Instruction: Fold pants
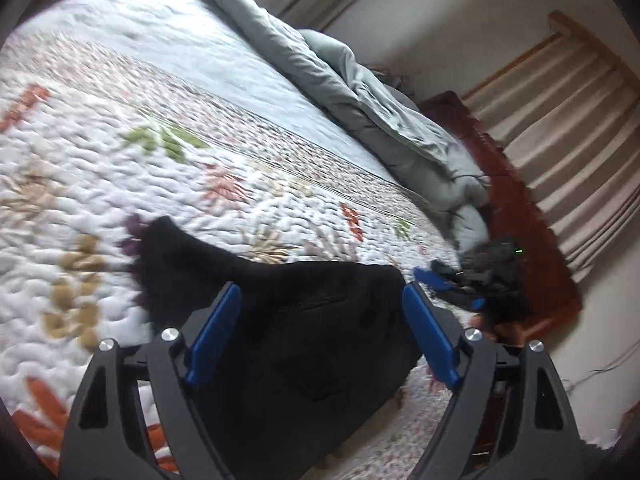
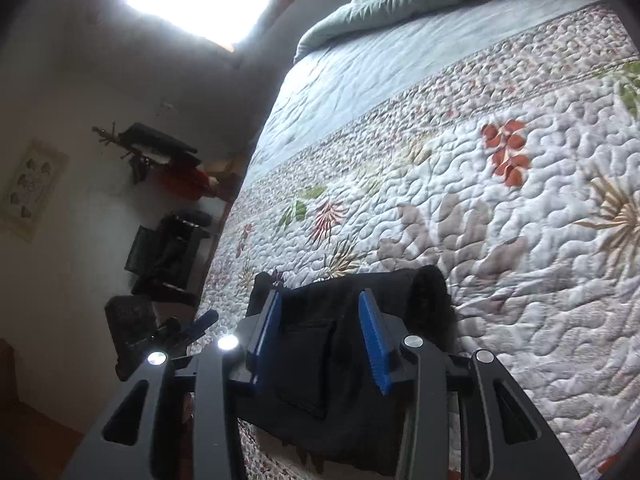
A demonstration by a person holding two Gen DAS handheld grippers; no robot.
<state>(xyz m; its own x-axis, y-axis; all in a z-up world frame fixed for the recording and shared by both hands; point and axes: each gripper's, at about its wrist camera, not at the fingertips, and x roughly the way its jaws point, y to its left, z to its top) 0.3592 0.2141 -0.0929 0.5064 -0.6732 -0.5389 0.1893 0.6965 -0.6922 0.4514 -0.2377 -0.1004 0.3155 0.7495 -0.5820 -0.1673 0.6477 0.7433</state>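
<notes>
The black pants (image 1: 304, 332) lie in a folded bundle on the floral quilt (image 1: 160, 152) near the bed's edge, a back pocket facing up. My left gripper (image 1: 320, 300) is open above the bundle, blue pads wide apart, holding nothing. In the right wrist view the pants (image 2: 320, 360) lie under my right gripper (image 2: 320, 300), which is also open with cloth between its pads but not pinched. The right gripper (image 1: 452, 284) shows in the left wrist view at the pants' right end. The left gripper (image 2: 188, 328) shows at the bed's edge in the right wrist view.
A grey-green duvet (image 1: 360, 92) is bunched along the far side of the bed. Beige curtains (image 1: 560, 140) and a red-brown floor (image 1: 520, 208) lie beyond the bed edge. A dark chair (image 2: 168, 256) and shelf items (image 2: 160, 152) stand by the wall.
</notes>
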